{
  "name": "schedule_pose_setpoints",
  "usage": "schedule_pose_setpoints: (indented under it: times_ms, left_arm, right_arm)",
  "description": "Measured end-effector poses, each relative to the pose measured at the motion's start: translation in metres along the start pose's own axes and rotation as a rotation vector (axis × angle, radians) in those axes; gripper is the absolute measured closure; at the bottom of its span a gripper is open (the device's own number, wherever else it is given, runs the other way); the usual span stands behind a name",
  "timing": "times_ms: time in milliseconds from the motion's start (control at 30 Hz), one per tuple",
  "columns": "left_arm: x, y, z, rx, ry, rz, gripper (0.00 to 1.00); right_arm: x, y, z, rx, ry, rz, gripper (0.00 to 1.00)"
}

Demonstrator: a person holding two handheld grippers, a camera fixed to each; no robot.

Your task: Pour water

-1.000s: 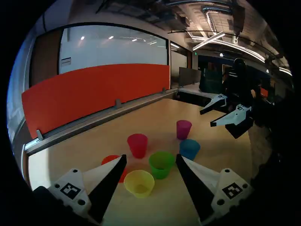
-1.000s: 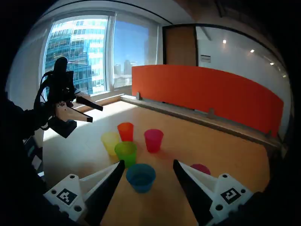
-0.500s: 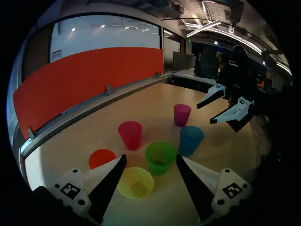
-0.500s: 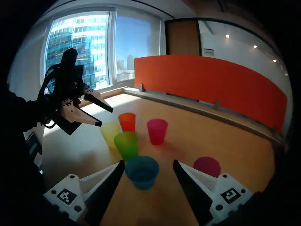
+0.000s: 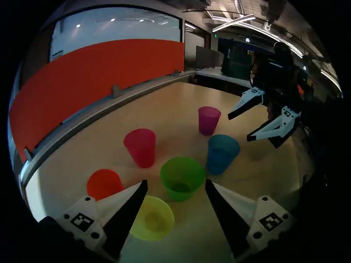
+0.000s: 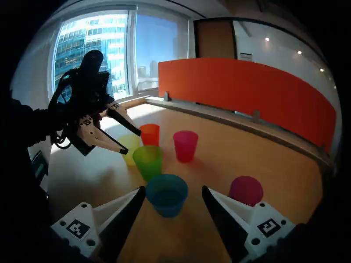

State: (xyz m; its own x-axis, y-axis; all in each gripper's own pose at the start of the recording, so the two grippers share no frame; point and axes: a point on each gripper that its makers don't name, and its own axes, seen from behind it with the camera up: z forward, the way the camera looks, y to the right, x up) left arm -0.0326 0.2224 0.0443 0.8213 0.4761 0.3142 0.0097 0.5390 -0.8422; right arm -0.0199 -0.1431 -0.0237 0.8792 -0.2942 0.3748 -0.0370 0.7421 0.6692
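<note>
My left fingers (image 5: pixel 125 210) hang open facing the green cup (image 5: pixel 182 177); my right fingers (image 6: pixel 123 215), open, face the blue cup (image 6: pixel 166 201) beside it.

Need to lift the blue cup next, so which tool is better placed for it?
Right. The blue cup sits centred just ahead of the right tool's open fingers; the left tool faces the green cup, with blue off to its side.
</note>
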Motion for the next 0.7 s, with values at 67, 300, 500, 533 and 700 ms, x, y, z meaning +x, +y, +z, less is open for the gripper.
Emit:
schedule_pose_setpoints:
  times_ms: [67,300,500,533,700]
  left_arm:
    - [-0.002,0.001,0.003,-0.002,-0.01,0.004,0.02]
    - [-0.005,0.004,0.014,-0.013,-0.036,0.016,0.02]
    - [-0.007,0.006,0.023,-0.021,-0.053,0.024,0.02]
    - [-0.008,0.007,0.024,-0.023,-0.055,0.025,0.02]
    - [-0.01,0.01,0.031,-0.028,-0.066,0.029,0.02]
  right_arm:
    - [0.0,-0.001,0.001,0.004,0.0,0.0,0.0]
    - [-0.004,-0.003,0.005,0.01,-0.011,-0.005,0.0]
    - [-0.009,-0.005,0.01,0.015,-0.025,-0.012,0.0]
    - [-0.01,-0.005,0.011,0.015,-0.026,-0.013,0.0]
    - [-0.01,-0.007,0.013,0.018,-0.029,-0.02,0.0]
